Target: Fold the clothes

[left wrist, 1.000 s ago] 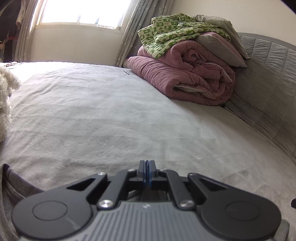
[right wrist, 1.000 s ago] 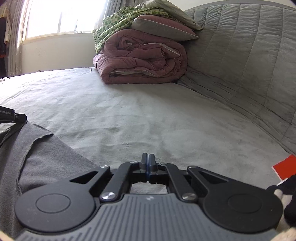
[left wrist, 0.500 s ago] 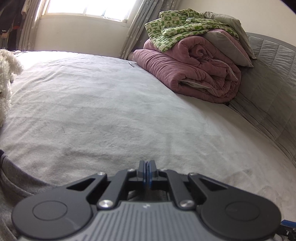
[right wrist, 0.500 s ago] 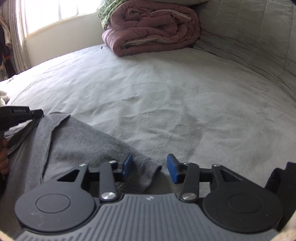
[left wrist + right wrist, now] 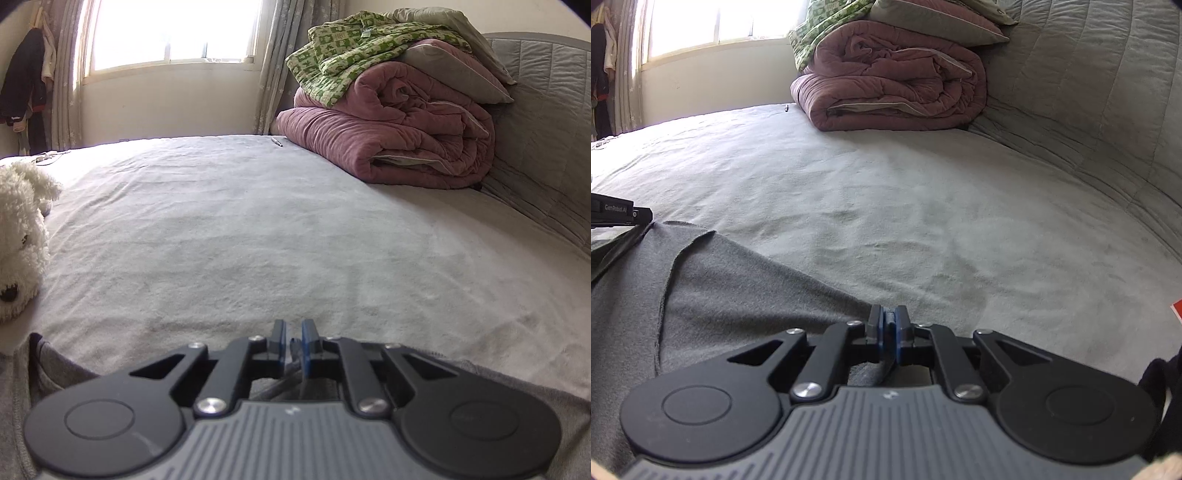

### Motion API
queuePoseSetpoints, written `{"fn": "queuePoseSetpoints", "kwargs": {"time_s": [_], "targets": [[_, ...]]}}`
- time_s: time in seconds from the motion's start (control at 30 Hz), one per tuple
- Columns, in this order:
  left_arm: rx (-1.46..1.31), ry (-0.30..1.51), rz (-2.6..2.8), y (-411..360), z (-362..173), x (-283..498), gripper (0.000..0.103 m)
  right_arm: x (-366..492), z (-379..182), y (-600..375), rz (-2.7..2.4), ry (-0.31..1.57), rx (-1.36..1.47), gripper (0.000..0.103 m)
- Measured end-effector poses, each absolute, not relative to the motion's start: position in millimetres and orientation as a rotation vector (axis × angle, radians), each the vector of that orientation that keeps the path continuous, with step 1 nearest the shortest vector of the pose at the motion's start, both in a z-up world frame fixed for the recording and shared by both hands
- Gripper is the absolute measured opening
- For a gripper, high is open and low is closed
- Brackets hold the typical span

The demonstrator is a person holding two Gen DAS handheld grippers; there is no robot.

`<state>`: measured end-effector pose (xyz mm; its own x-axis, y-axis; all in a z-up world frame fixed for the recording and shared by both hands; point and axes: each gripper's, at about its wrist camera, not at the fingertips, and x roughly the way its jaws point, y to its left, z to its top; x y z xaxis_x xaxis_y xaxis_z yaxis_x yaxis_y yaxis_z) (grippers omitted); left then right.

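Observation:
A grey garment [image 5: 720, 295] lies spread on the pale bed sheet [image 5: 923, 192], and its cloth also shows at the bottom corners of the left wrist view [image 5: 44, 369]. My right gripper [image 5: 889, 321] is shut on the garment's near right edge, with a fold pinched between the blue pads. My left gripper [image 5: 293, 336] has its jaws opening by a narrow gap, and a strand of the grey cloth still sits between the pads. In the right wrist view the left gripper [image 5: 646, 216] sits at the garment's far left corner.
A rolled pink quilt [image 5: 406, 147] with a green patterned blanket [image 5: 351, 62] and a pillow stands against the grey padded headboard [image 5: 546, 129]. A white plush dog [image 5: 18, 240] lies at the left. A pen [image 5: 277, 142] lies near the quilt. Something red [image 5: 1176, 310] is at the right edge.
My right gripper opened wide over the garment's edge, then closed on it. My left gripper's pads, pressed together before, now stand slightly apart, and grey cloth now shows at both of its lower corners.

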<state>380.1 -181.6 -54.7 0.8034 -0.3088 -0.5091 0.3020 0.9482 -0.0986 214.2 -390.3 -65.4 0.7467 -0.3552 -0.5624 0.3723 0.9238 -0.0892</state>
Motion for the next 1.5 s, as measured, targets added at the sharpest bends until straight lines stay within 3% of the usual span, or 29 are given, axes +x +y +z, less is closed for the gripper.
{"fn": "queuePoseSetpoints", "kwargs": {"time_s": [0.1, 0.17, 0.3, 0.43, 0.9, 1.13, 1.17, 1.27, 1.5], "targets": [[-0.055, 0.547, -0.323, -173.8, -41.7, 360.1, 0.017, 213.0, -61.8, -390.8, -0.392, 0.606, 0.043, 0.024], [-0.067, 0.549, -0.319, -169.0, -34.5, 342.3, 0.025, 211.0, -57.0, -389.5, -0.377, 0.596, 0.051, 0.044], [-0.133, 0.597, -0.318, -156.5, -24.7, 307.8, 0.028, 204.7, -44.0, -387.1, -0.332, 0.590, 0.097, 0.045], [-0.161, 0.642, -0.339, -146.8, -21.6, 282.0, 0.038, 194.4, -31.5, -385.6, -0.285, 0.619, 0.183, 0.045], [-0.141, 0.645, -0.346, -151.3, -63.8, 206.2, 0.038, 143.6, -38.5, -374.3, -0.126, 0.841, 0.538, 0.045], [-0.176, 0.595, -0.358, -143.6, -73.7, 199.3, 0.039, 144.0, -53.5, -379.5, -0.095, 0.771, 0.598, 0.030], [-0.186, 0.596, -0.360, -142.5, -74.5, 199.5, 0.039, 145.7, -54.3, -379.6, -0.086, 0.762, 0.602, 0.019], [-0.192, 0.598, -0.364, -142.2, -74.9, 200.4, 0.040, 147.2, -58.4, -378.1, -0.048, 0.749, 0.604, 0.006], [-0.177, 0.601, -0.387, -145.7, -75.5, 200.3, 0.049, 136.7, -24.3, -371.2, -0.213, 0.663, 0.314, 0.003]]}}
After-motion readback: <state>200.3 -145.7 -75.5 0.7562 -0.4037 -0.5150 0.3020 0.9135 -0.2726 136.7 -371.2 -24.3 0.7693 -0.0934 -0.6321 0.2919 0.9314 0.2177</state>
